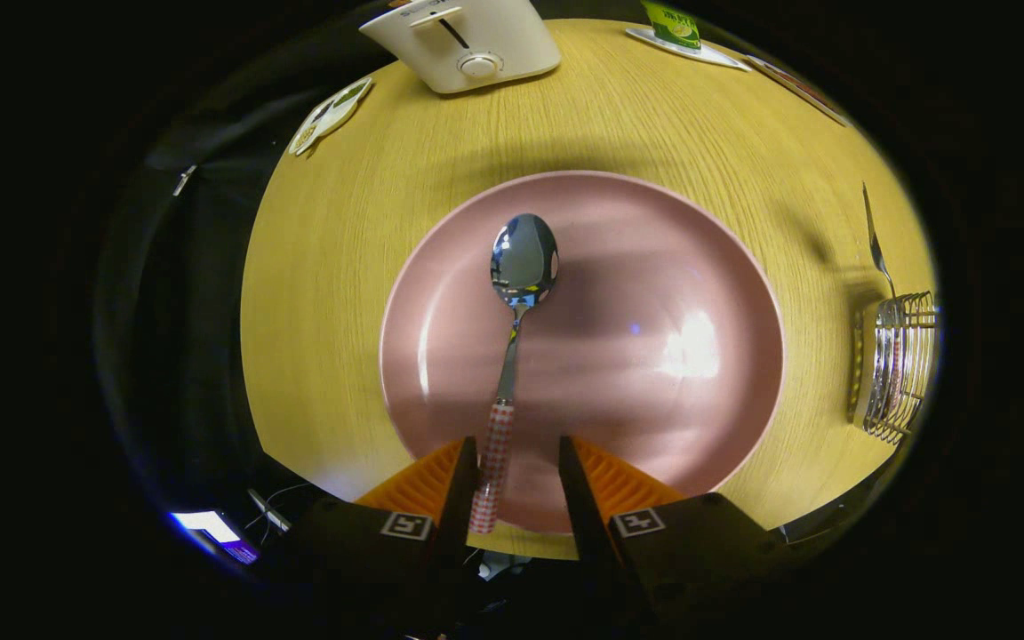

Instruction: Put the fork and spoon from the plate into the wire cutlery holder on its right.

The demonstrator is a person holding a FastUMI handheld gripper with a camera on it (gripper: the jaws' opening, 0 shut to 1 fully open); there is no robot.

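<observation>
A round table (370,231) of pale yellow wood, its grain running in fine lines, carries a wide, shallow pink plate (654,267) with a smooth matte glaze that catches a soft glare at about three o'clock of its centre. On the plate lies the spoon (516,329), its polished oval bowl pointing toward twelve o'clock and mirroring the surroundings, its slim steel neck running down toward six o'clock into a handle wrapped in a red-and-white checked pattern. The gripper (516,467) hovers over the plate's near rim with its two flat, tapering fingers spread apart; the checked handle end sits in the gap between them, close against the left finger, while the right finger stands clear of it, so nothing is clamped. Whether the left finger actually touches the handle cannot be told. Ribbed orange surfaces flank the fingers on their outer sides. At three o'clock from the plate, well apart from it near the table's edge, stands the wire cutlery holder (903,373), a cage of thin shiny metal rods, with the fork (875,240) standing upright in it, tines up. At twelve o'clock, beyond the plate, sits a cream plastic toaster (468,40) with a round dial, a flat patterned coaster (330,116) at its left.
</observation>
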